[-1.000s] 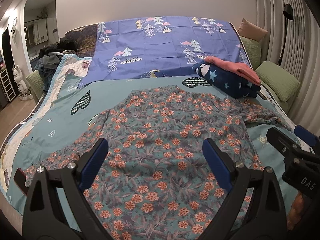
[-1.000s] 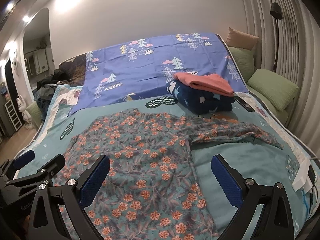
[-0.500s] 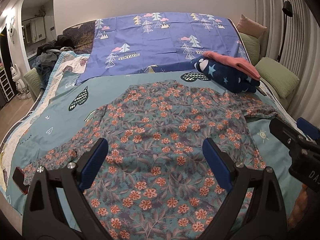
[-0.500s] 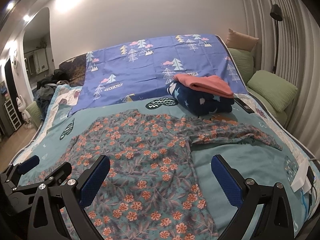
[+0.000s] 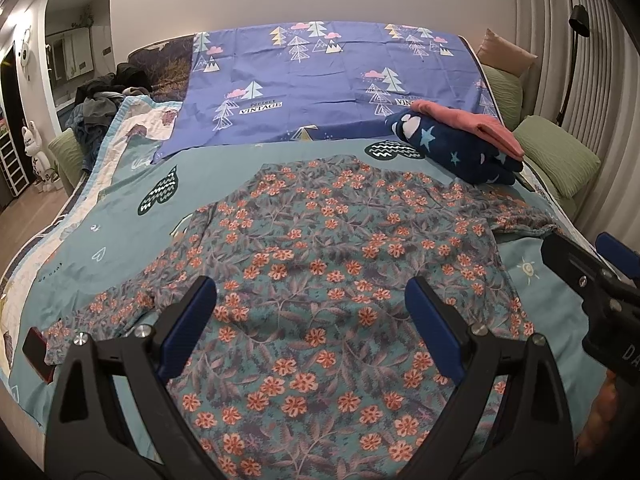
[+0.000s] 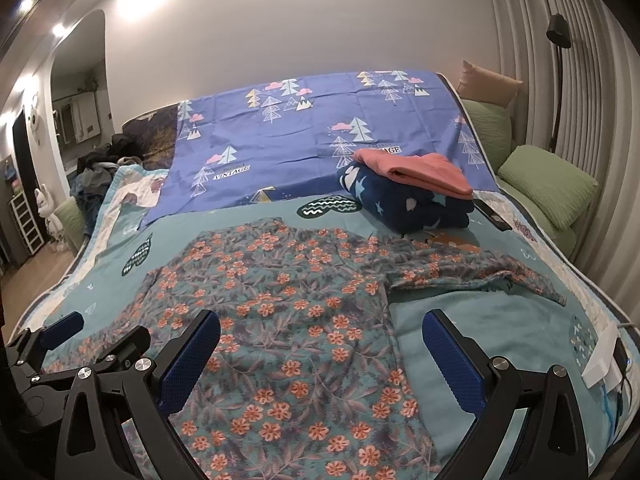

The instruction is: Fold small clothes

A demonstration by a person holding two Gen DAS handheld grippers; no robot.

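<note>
A bed [image 5: 120,236] covered with a teal quilt printed with hearts is seen filling most of both views. A floral shirt [image 5: 320,280] is spread flat across the centre of the quilt, with one sleeve stretched toward the right edge of the frame. A blue sheet [image 5: 320,80] printed with trees is laid over the upper part of the bed. A folded navy star-print blanket [image 5: 460,148] is placed at the upper right, touching the sheet's lower edge, and a folded pink garment [image 5: 472,122] is stacked on it. A pile of dark clothes [image 5: 104,100] is heaped at the upper left. Green pillows [image 5: 556,152] are lined along the right side.
</note>
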